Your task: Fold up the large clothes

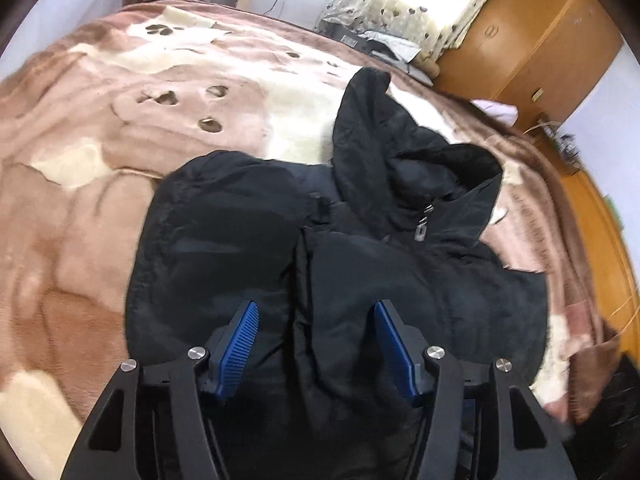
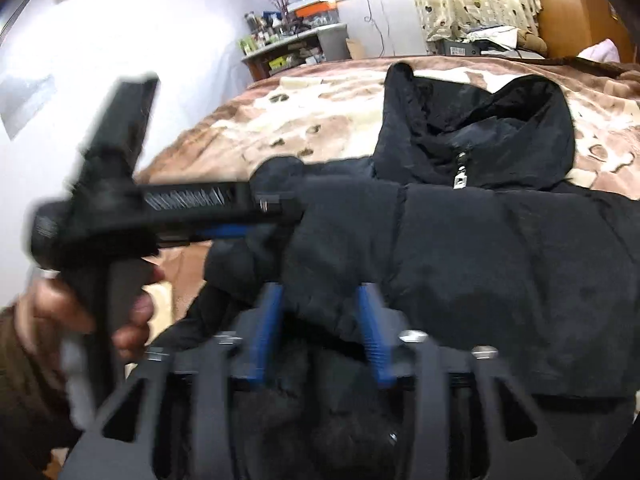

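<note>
At the left, a plush brown-and-cream blanket is covering the bed. The left tool is hovering with its ribbed blue pads spread apart over the puffy black hooded jacket, which is lying on the blanket, zipper up. The right tool is pinching a padded fold of that jacket between its fingers.
</note>
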Motion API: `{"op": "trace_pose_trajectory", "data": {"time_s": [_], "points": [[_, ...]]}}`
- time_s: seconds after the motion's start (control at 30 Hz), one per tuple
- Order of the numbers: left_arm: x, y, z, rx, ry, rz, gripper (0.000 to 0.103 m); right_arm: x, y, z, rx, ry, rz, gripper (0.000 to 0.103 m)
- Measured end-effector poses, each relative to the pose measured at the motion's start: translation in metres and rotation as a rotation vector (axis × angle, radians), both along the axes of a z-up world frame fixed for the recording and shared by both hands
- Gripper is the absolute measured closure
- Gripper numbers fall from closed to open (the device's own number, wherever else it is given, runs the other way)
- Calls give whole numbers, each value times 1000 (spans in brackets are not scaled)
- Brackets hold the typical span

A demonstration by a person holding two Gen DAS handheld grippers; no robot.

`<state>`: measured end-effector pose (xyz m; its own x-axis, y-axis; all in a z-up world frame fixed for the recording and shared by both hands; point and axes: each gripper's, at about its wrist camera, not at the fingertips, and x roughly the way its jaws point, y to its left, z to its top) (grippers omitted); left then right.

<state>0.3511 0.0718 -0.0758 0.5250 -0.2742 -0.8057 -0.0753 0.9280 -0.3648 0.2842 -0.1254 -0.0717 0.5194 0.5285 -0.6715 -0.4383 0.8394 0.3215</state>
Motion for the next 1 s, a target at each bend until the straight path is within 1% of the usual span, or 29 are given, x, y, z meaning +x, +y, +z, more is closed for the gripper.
{"op": "trace_pose_trajectory", "data": {"time_s": [0.07,0.13,0.17,0.23,0.27,0.3,0.33,0.37,0.4,0.47,0.53,0.57,0.6,0.63,0.7,0.77,0.83,0.9,0.93,1.0], "points": [[-2,2,-3,4,23,-3,42,-8,-19,12,9,-25,-17,45],[-3,5,-6,-37,51,-5,42,-13,-51,25,46,-34,-57,45],[-3,7,-6,-44,60,5,42,-15,-66,29,56,-35,-90,45],[-6,5,-5,-33,54,6,42,-16,-100,34,24,-46,-197,45],[-5,2,-6,-21,58,-6,42,-15,-120,33,-14,-45,-265,44],[-5,-2,-7,-14,68,-15,42,-12,-135,30,-60,-30,-320,44],[-4,-5,-9,-17,82,-27,43,-8,-147,26,-85,-10,-360,44],[-3,-8,-10,-20,83,-30,51,-2,-162,20,-106,29,-407,44],[-3,-11,-10,-18,78,-37,57,2,-175,14,-126,65,-451,44],[-2,-19,-8,10,68,-58,75,8,-191,6,-129,87,-500,44],[-2,-24,-3,49,45,-76,87,14,-199,0,-134,99,-519,44],[-3,-23,2,64,26,-69,90,17,-202,-3,-139,108,-528,44],[-3,-21,6,81,7,-64,91,19,-204,-6,-143,126,-544,44],[-5,-18,11,103,-15,-56,92,19,-204,-5,-120,123,-540,44],[-7,-10,19,117,-44,-42,93,11,-202,0,-101,88,-537,44],[-7,-3,23,136,-58,-34,93,6,-199,9,-115,29,-534,44],[-6,-3,21,149,-58,-58,93,7,-195,12,-119,9,-523,44],[-5,-2,13,161,-45,-45,93,17,-188,6,-123,38,-495,44],[-4,-3,7,181,-34,-42,92,22,-185,-1,-132,63,-483,44],[0,-3,-7,189,4,-39,92,32,-180,-16,-161,105,-472,44]]}}
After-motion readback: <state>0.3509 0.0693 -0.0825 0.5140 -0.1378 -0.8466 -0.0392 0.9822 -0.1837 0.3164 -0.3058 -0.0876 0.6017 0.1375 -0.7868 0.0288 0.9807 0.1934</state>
